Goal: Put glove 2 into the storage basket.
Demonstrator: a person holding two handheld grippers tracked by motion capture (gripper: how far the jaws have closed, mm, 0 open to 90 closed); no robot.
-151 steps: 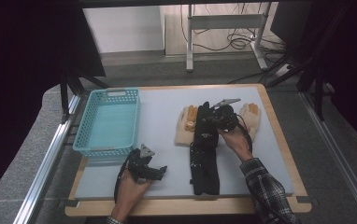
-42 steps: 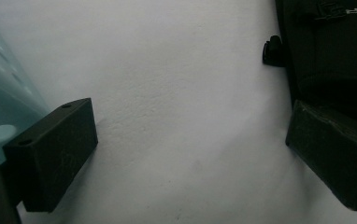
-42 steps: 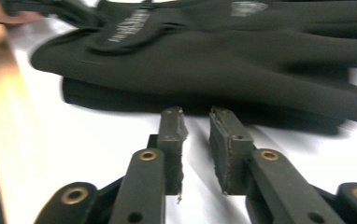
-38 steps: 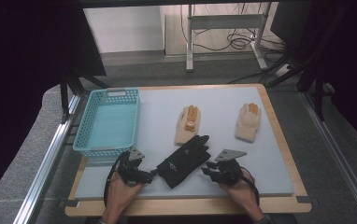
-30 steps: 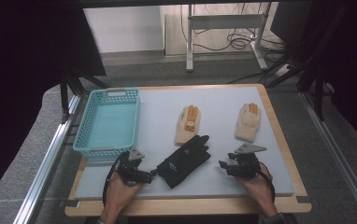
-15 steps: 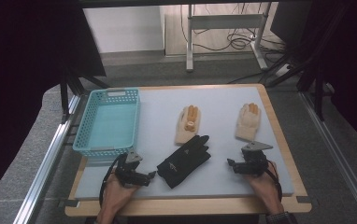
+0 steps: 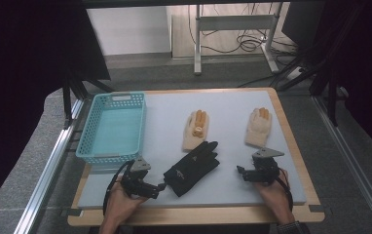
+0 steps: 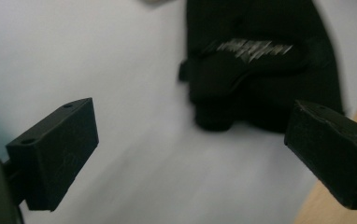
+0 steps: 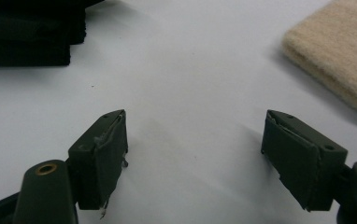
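The desk point(image 7: 232, 105) has a pale grey-white top with a light wood border. The basket point(image 7: 110, 127) is turquoise with a lattice pattern. 1 glove point(image 7: 192, 168) is black; 2 gloves point(image 7: 196, 129) point(image 7: 258, 126) are beige with orange fingertips.

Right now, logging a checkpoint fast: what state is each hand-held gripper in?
Left hand-held gripper: open, holding nothing, black glove just ahead.
Right hand-held gripper: open, holding nothing.
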